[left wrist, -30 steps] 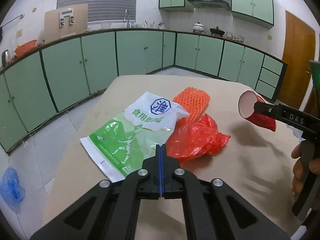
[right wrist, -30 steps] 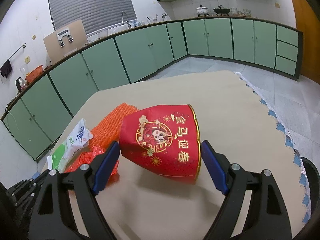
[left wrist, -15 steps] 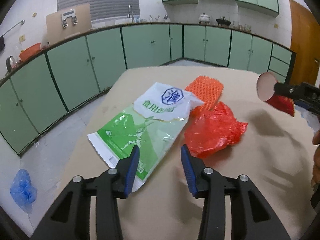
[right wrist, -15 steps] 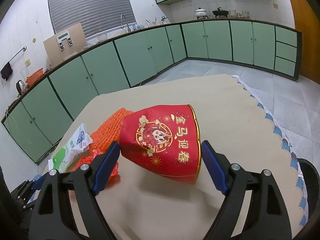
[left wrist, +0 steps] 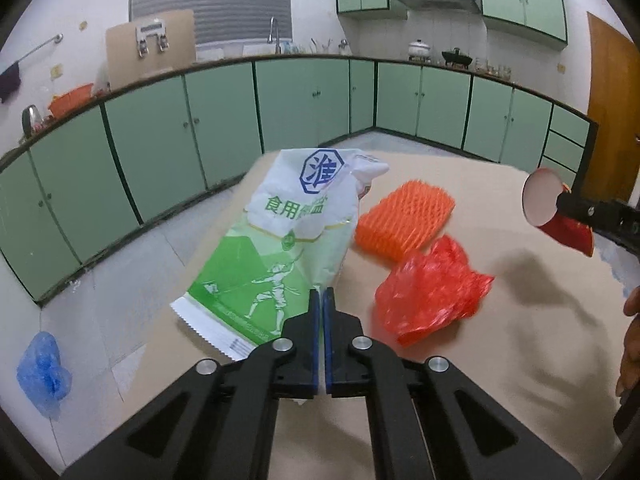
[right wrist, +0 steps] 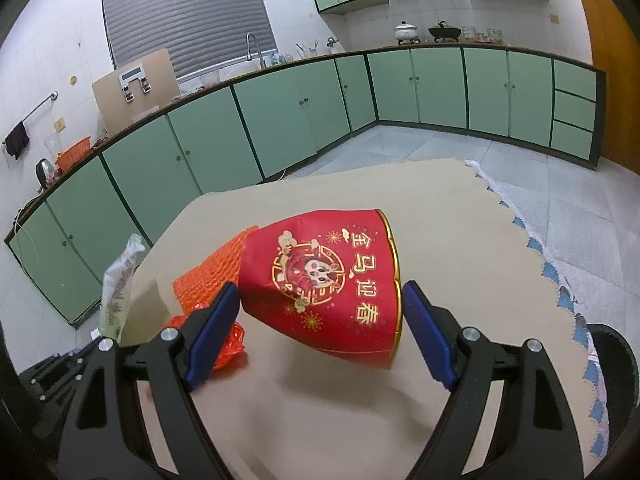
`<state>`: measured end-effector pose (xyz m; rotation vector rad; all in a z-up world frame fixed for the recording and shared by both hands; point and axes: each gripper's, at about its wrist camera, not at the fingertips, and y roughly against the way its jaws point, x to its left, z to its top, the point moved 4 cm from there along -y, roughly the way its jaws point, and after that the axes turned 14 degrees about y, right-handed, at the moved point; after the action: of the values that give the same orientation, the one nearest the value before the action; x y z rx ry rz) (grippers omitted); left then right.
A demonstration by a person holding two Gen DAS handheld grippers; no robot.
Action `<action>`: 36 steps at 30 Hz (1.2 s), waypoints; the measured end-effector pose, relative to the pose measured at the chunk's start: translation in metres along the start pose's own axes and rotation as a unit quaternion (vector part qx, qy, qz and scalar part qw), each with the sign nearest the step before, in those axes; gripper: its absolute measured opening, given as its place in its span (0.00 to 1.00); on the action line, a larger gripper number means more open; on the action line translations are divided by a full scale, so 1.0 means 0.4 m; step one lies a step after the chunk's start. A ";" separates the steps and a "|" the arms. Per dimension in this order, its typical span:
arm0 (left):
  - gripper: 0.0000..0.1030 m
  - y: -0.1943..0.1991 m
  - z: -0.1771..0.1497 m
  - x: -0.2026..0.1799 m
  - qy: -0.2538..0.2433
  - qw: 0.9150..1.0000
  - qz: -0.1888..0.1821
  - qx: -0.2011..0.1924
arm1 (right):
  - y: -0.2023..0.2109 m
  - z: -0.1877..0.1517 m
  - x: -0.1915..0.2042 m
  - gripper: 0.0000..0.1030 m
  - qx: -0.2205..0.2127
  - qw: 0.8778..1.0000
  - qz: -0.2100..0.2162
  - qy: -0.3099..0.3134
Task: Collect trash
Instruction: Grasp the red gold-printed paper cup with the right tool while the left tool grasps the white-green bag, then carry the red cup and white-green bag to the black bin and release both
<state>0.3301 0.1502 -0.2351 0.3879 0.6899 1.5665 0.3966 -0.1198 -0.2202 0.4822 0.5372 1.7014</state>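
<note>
Salt bag (left wrist: pixel 288 236) fills the middle of the left wrist view, pinched at its lower green edge by the left gripper (left wrist: pixel 321 304), whose blue pads are pressed together on the film with no gap showing. The bag's long axis runs away from the tongs and up, its white torn end lifted clear of the table (left wrist: pixel 500 344), so it hangs forward of the jaws rather than lying flat. Just right of it on the table sit the orange foam net (left wrist: pixel 404 220) and, nearer the camera, the crumpled red plastic bag (left wrist: pixel 432 296), the two touching or nearly so. At the far right edge the red paper cup (left wrist: pixel 560 216) shows its white inside, held off the table, with part of a hand (left wrist: pixel 630 336) below it. In the right wrist view the right gripper (right wrist: pixel 320 320) stands wide, its pads bearing on the cup's base and gold rim, the cup (right wrist: pixel 324 284) lying crosswise between them and raised above the table (right wrist: pixel 440 208). The foam net (right wrist: pixel 208 276) and red bag (right wrist: pixel 228 340) lie left of the cup, closer to the left hand, so that hand looks the better placed for them once its load is dropped. Both tools tilt downward toward the tabletop. No bin is plainly visible in either view.
</note>
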 end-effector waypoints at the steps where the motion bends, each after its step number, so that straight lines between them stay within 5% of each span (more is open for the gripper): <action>1: 0.02 0.014 0.006 -0.006 0.000 1.000 -0.004 -0.002 | 0.008 0.003 -0.001 0.77 -0.003 1.000 -0.001 -0.001; 17: 0.02 0.186 0.037 -0.157 -0.012 0.998 -0.048 -0.028 | 0.238 0.031 -0.071 0.77 -0.048 0.999 -0.012 -0.015; 36: 0.02 0.294 -0.072 -0.540 -0.068 0.985 -0.160 -0.010 | 0.492 -0.132 -0.355 0.77 -0.045 0.992 -0.104 -0.047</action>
<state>0.2483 -0.0674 -0.1496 0.3479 0.5980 1.2305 0.2368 -0.2967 -0.1500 0.4241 0.4261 1.4888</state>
